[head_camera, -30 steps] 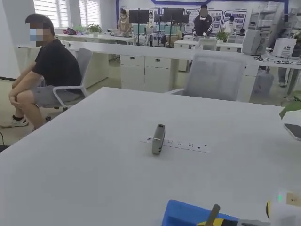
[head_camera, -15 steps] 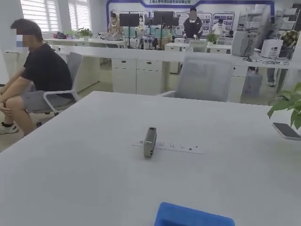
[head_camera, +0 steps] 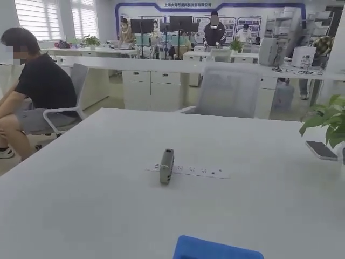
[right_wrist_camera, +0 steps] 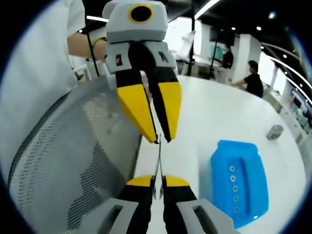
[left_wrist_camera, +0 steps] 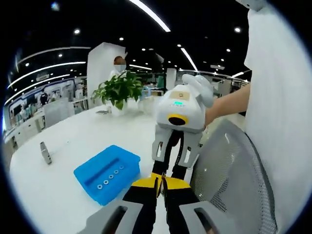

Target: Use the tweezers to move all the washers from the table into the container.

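- R tool (right_wrist_camera: 158, 181) was clenched on the thin metal tweezers (right_wrist_camera: 159, 158). They stuck straight out btwn its yellow tips.
- L tool (left_wrist_camera: 160, 181) faced the R tool, tip to tip. Its yellow tips were nearly together at the far end of the tweezers. Couldn't tell if it really gripped them.
- Both tools hung by the edge of the white surface (right_wrist_camera: 214, 117), right next to a grey mesh chair (right_wrist_camera: 73, 165).
- Blue container (right_wrist_camera: 243, 151) sat on the surface, near the tools and off to one side.
- 5 washers (right_wrist_camera: 233, 187) lay inside it, in a row down the middle.
- Farther out on the surface were a small grey block (head_camera: 166, 165) & a phone (head_camera: 321, 150). A green plant (left_wrist_camera: 119, 90) stood by the phone.
- A person in a black top (head_camera: 40, 86) sat on a chair, well apart from the surface.
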Tool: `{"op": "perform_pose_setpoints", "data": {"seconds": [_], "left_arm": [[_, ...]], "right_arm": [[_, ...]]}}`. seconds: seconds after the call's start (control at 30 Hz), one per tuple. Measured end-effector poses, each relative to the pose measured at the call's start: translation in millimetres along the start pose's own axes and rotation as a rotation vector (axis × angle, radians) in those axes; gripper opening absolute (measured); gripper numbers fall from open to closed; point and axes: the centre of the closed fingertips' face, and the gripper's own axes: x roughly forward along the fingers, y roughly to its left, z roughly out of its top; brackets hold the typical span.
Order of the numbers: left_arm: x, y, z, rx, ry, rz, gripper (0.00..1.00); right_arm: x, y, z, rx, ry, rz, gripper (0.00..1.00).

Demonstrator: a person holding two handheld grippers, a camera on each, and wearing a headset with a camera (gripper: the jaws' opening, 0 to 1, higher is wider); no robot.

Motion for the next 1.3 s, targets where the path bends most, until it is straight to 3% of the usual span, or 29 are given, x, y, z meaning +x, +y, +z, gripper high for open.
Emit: {"op": "perform_pose_setpoints", "data": {"seconds": [0.13, 0.23, 0.43, 0.7, 0.87, 0.93, 1.07, 1.13, 1.17, 1.23, 1.3], "left_arm": [[2.8, -4.4, -3.2, 0.051, 0.036, -0.038, 0.00], [4.9, -5.4, -1.4, 0.046, 0.036, -0.061, 0.00], [8.7, -8.4, -9.4, 0.090, 0.097, -0.101, 0.00], [10.8, 0.3, -43.0, 0.158, 0.258, -0.140, 0.00], [13.1, 4.7, -63.5, 0.127, 0.317, -0.167, 0.00], [12.7, 5.9, -69.1, 0.127, 0.337, -0.170, 0.00], [12.4, 8.5, -82.9, 0.122, 0.395, -0.177, 0.00], [10.4, 10.7, -95.7, 0.112, 0.467, -0.174, 0.00], [10.0, 12.9, -102.9, 0.142, 0.512, -0.173, 0.00], [11.2, 13.5, -111.5, 0.158, 0.565, -0.173, 0.00], [14.5, 12.3, -114.7, 0.169, 0.587, -0.181, 0.00]], "right_arm": [[0.4, 2.4, -6.2, -0.055, 0.059, 0.006, 0.04], [1.3, 4.5, -7.5, -0.073, 0.075, 0.013, 0.04], [1.2, 2.0, -11.5, -0.080, 0.092, -0.010, 0.04], [11.9, -0.4, -27.2, -0.029, 0.121, -0.045, 0.04], [19.5, 0.2, -32.9, -0.014, 0.114, -0.056, 0.05], [20.2, 0.9, -31.2, 0.026, 0.085, -0.062, 0.11], [13.7, -3.1, -30.3, 0.054, 0.028, -0.117, 0.34], [3.7, -3.4, -32.5, 0.096, 0.001, -0.137, 0.38], [0.4, -3.7, -34.2, 0.114, -0.009, -0.143, 0.41], [-9.1, -6.6, -38.4, 0.144, -0.025, -0.172, 0.45], [-18.5, -9.5, -43.2, 0.174, -0.028, -0.201, 0.49]]}}
